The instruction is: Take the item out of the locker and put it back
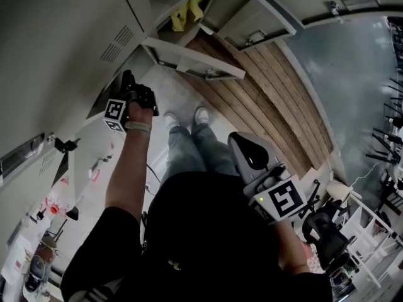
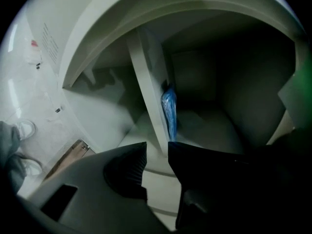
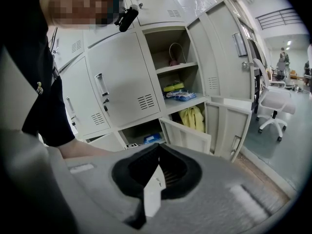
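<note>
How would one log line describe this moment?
left gripper: open, at locker | blue item: inside locker | right gripper: shut

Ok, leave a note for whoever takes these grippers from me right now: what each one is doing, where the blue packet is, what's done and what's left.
Left gripper: open, nothing between the jaws, aimed into the open locker compartment, short of the item.
Right gripper: jaw tips together, held back by the body, away from the lockers. A white sliver shows between its jaws; I cannot tell what it is.
Item: the blue packet stands on edge inside the compartment, beside the divider.
Done: the locker is open and the left gripper is lined up.
Left: grip the packet, take it out, put it back.
</note>
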### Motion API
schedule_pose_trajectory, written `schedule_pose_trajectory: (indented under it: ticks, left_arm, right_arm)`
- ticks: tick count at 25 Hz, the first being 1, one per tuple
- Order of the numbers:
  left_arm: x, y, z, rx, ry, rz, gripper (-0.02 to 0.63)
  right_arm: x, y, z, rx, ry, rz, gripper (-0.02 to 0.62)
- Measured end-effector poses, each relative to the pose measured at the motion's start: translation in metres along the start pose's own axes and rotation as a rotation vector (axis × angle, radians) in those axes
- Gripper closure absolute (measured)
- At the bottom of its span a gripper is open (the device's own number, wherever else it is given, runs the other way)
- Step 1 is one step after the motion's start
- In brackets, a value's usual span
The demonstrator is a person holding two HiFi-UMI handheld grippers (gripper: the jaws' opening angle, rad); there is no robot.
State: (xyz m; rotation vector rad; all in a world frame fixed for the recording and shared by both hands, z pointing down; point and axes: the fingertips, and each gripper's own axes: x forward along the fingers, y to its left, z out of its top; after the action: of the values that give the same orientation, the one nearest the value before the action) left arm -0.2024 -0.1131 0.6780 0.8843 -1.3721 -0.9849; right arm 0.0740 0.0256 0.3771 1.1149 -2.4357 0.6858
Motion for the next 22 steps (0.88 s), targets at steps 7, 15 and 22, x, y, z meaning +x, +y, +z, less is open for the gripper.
schedule_pose_trajectory:
  ticks: [7,15,22]
  left_arm:
    - [-0.027,-0.006,-0.019,0.006,0.061,-0.008,0.457]
    - [-0.06,-0.038,-0.042,0.026,0.146,-0.05,0.459]
    - [-0.105,-0.078,-0.072,0.068,0.265,-0.079,0.473]
  right_arm:
    - [0.003,0.006,0.008,-0.024,-0.016,0.036,0.598]
    - [0.005,0.012,0.022,-0.052,-0.058,0.082,0.598]
    - [0.005,0.013,0.036,-0.06,-0.104,0.118,0.598]
